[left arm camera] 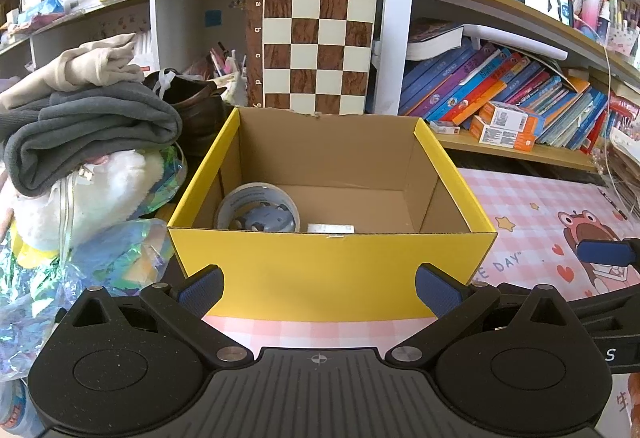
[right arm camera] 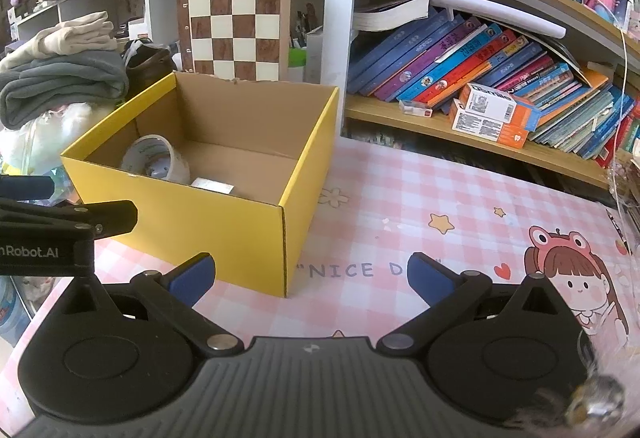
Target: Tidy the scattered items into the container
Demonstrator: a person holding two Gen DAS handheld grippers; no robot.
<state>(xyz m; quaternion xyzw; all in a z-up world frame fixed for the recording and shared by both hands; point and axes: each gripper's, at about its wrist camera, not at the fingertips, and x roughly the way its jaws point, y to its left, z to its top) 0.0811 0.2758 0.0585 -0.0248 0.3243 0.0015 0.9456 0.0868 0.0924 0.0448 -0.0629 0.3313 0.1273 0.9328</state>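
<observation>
Box point(left arm camera: 332, 270) already held a tape roll point(left arm camera: 258, 212); left gripper point(left arm camera: 320, 288) and right gripper point(right arm camera: 310, 274) stood wide open, empty; the next approach should descend squarely above any remaining item.

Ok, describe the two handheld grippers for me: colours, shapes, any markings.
Both match. The left gripper and right gripper each have a matte black body with a ribbed grey centre plate, two round black discs at the sides, and black linkage arms with silver pivot pins. The fingers carry blue textured pads. The right wrist view shows white lettering ending "Robot.AI" on the left gripper's side. No hands, sleeves or cables show.
</observation>
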